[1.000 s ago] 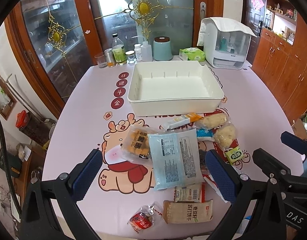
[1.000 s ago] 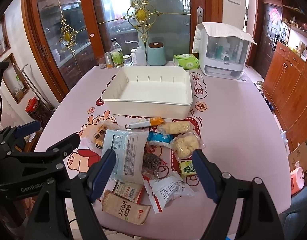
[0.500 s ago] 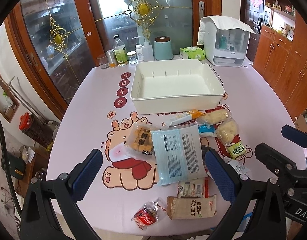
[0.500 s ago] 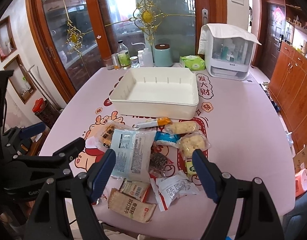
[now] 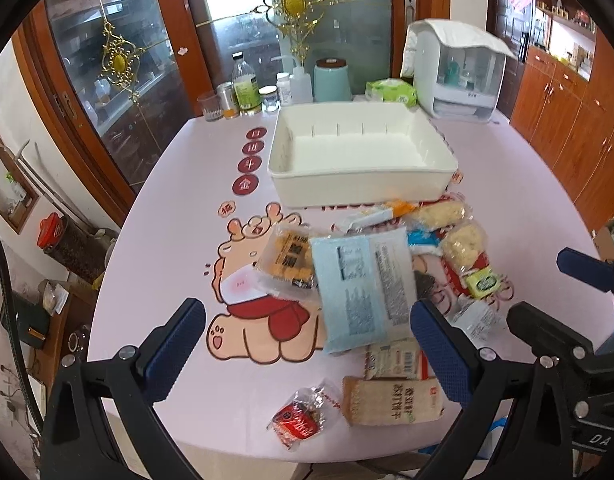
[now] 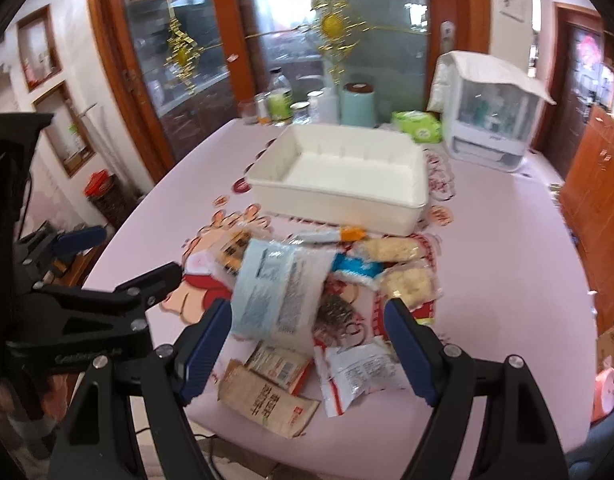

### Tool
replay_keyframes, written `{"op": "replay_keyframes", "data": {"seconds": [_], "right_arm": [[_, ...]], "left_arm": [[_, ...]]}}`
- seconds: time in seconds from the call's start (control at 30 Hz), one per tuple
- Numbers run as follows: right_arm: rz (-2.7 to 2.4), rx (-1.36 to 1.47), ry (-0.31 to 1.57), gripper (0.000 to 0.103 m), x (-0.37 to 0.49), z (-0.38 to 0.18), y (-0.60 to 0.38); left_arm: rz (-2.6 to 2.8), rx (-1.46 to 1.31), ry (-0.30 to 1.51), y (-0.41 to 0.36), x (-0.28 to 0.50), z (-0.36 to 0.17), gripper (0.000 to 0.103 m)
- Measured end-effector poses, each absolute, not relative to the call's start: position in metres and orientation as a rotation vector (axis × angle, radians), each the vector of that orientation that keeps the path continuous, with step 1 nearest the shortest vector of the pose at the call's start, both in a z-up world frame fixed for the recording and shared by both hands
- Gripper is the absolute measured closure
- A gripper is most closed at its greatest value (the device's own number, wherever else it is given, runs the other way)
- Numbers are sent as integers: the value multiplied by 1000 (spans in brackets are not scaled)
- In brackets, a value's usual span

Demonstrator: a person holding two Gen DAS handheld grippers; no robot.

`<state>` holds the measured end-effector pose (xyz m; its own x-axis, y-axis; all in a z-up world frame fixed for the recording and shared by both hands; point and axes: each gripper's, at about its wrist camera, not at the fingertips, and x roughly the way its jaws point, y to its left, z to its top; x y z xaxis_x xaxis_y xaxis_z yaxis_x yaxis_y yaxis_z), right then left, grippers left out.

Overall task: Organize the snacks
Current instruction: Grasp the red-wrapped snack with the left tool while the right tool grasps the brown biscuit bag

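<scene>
An empty white bin (image 5: 359, 156) (image 6: 339, 178) stands in the middle of the pink table. Several snack packets lie in a pile in front of it: a large pale-blue packet (image 5: 361, 290) (image 6: 277, 288) on top, a brown wafer pack (image 5: 391, 402) (image 6: 267, 402), a small red candy bag (image 5: 301, 420), puffed-rice bags (image 5: 465, 244) (image 6: 407, 282). My left gripper (image 5: 309, 354) hovers open above the near edge, left of the pile's centre. Hanging open over the pile's near side is my right gripper (image 6: 309, 348). Neither holds anything.
Bottles, jars and a teal canister (image 5: 333, 80) line the table's far edge, with a green wipes pack (image 5: 391, 92) and a white appliance (image 5: 455, 72) to the right. Glass doors stand behind. Wooden cabinets (image 5: 567, 120) are at the right. Bare tablecloth (image 5: 179, 208) lies to the left.
Both grippers have drawn back and risen slightly, so more of the table's near edge shows. The right view has swung right and is motion-blurred. The snacks have not moved.
</scene>
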<state>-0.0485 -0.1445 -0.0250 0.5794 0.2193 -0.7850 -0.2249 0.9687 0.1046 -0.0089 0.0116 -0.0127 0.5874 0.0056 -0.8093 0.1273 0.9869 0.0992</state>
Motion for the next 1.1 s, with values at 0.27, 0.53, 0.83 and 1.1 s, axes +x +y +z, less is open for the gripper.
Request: {"op": "replay_keyframes", "data": {"seconds": [0.27, 0.53, 0.83, 1.1], "right_arm": [[400, -126, 966, 24, -56, -64, -123], [517, -247, 1033, 24, -66, -116, -97], [615, -420, 1134, 24, -71, -184, -71], [695, -469, 1204, 24, -61, -208, -66]], "left_arm": [[-116, 180, 1035, 35, -10, -57, 1], [-206, 235, 1139, 69, -25, -117, 1], [-324, 194, 1248, 77, -34, -180, 1], [-410, 303, 1315, 63, -28, -213, 1]]}}
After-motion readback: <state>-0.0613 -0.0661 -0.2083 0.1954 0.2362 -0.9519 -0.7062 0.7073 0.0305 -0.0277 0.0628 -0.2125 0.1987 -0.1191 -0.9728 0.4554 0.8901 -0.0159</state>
